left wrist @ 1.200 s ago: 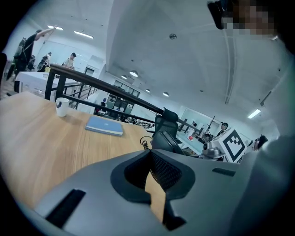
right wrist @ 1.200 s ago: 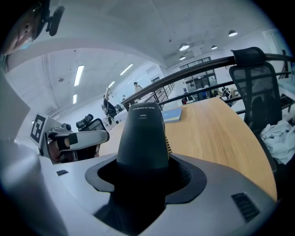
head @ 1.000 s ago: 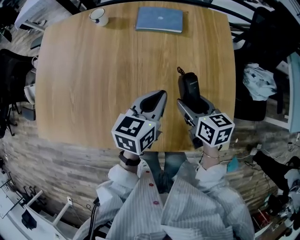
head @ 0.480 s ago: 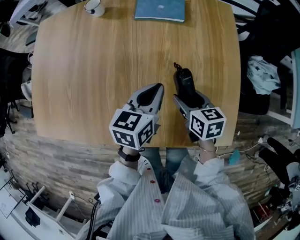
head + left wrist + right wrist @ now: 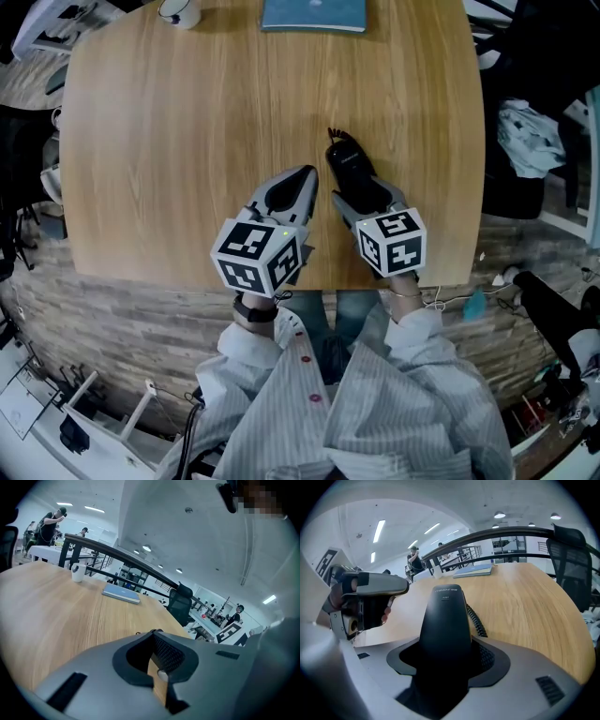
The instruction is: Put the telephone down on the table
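Observation:
The telephone is a black handset with a coiled cord. My right gripper is shut on its lower half, over the near part of the wooden table. In the right gripper view the telephone fills the gap between the jaws of that gripper and points out over the tabletop. I cannot tell whether it touches the wood. My left gripper is close beside it on the left, shut with nothing in it. The left gripper view shows that gripper with its jaws together.
A blue notebook and a white mug lie at the table's far edge. The near table edge runs just under both grippers. A dark office chair stands off the right side, with crumpled cloth beyond.
My right gripper has carried the telephone to the left, closer to the left gripper. The left gripper has barely moved and stays shut.

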The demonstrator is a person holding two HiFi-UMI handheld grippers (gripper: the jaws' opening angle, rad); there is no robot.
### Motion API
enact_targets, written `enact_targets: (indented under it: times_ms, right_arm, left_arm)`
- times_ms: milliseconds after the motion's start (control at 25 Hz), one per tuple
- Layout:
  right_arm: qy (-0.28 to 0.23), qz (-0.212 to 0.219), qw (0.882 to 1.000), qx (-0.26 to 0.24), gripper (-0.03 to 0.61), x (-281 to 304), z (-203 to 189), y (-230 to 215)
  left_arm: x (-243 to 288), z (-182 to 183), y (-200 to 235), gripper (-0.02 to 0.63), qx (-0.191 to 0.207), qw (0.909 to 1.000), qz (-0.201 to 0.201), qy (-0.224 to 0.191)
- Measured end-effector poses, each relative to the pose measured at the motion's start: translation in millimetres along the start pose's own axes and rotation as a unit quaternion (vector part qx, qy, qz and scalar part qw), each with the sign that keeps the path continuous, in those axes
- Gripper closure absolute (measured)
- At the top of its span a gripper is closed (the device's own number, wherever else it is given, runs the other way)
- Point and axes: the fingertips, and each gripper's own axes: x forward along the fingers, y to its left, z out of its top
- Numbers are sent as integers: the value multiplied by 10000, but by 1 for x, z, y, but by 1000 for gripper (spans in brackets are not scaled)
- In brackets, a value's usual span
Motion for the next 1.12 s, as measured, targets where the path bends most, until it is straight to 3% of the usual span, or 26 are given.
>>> enact_targets:
  times_ms: [440, 1120]
  right_arm:
    - [281, -161, 9987, -389, 288, 9, -14, -1]
    - [324, -395, 9966, -649, 288, 16, -18, 0]
  left_arm:
    - [5, -12, 3, 603, -138, 9998, 73, 83]
    - [4, -13, 7, 603, -243, 9996, 146, 32]
